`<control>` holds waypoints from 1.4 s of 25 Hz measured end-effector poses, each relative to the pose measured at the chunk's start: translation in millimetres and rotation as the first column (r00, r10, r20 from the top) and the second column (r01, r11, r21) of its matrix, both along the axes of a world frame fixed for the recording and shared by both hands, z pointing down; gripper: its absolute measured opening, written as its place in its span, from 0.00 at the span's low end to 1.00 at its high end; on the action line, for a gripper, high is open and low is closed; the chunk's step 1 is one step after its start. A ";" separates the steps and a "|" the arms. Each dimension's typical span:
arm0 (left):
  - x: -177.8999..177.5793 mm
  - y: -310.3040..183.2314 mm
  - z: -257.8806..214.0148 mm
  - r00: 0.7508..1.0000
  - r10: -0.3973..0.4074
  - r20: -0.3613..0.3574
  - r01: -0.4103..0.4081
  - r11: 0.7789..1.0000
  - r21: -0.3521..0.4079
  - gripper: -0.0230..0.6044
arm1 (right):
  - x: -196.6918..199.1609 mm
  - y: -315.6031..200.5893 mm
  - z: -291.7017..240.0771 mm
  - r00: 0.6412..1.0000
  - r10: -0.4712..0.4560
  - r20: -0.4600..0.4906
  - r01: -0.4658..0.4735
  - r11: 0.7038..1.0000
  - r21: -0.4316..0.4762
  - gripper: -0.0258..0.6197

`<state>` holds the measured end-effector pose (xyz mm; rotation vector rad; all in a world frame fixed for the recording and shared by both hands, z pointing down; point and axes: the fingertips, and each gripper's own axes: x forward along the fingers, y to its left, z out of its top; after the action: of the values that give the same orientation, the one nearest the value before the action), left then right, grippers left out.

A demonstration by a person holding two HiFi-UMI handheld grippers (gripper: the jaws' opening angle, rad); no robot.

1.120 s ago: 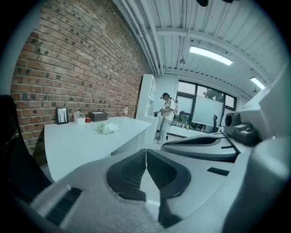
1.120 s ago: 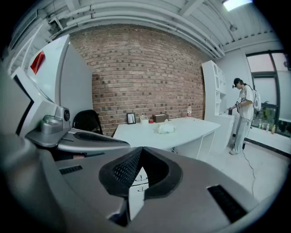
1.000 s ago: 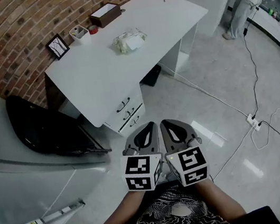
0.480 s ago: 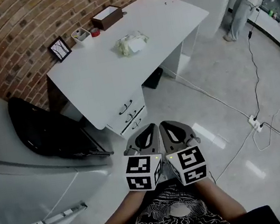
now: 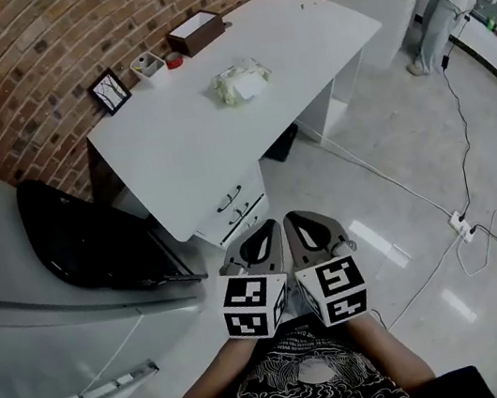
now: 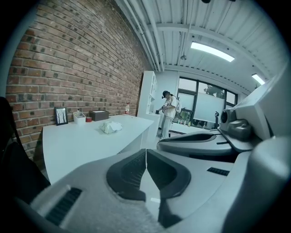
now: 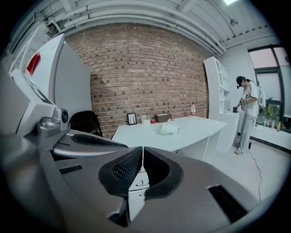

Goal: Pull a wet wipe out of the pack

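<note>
Head view alone shows power strip, wipe pack on desk, left claw, right claw clenched empty

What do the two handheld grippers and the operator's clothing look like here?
The left gripper and right gripper are light grey moulded shells with dark textured inner pads. Each carries a white cube with black square markers. No cables show. The person wears a black top with white swirl print; forearms unsleeved.
</note>
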<state>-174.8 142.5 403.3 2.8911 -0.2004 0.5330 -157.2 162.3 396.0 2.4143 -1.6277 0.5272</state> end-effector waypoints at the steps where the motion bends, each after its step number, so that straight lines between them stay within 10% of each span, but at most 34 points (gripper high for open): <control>1: 2.9 -4.3 0.9 1.000 -0.005 0.004 0.005 1.000 -0.001 0.06 | 3.2 -4.9 0.6 1.000 -0.006 0.002 0.006 1.000 -0.001 0.07; 35: 161.6 -100.8 17.1 0.983 -0.148 0.107 0.146 0.989 0.025 0.06 | 163.0 -96.3 21.8 0.970 -0.202 0.134 0.204 0.979 -0.006 0.07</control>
<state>-13.2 41.7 420.4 2.8362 -0.4330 0.6643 5.9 66.0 417.8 2.2059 -1.8873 0.6769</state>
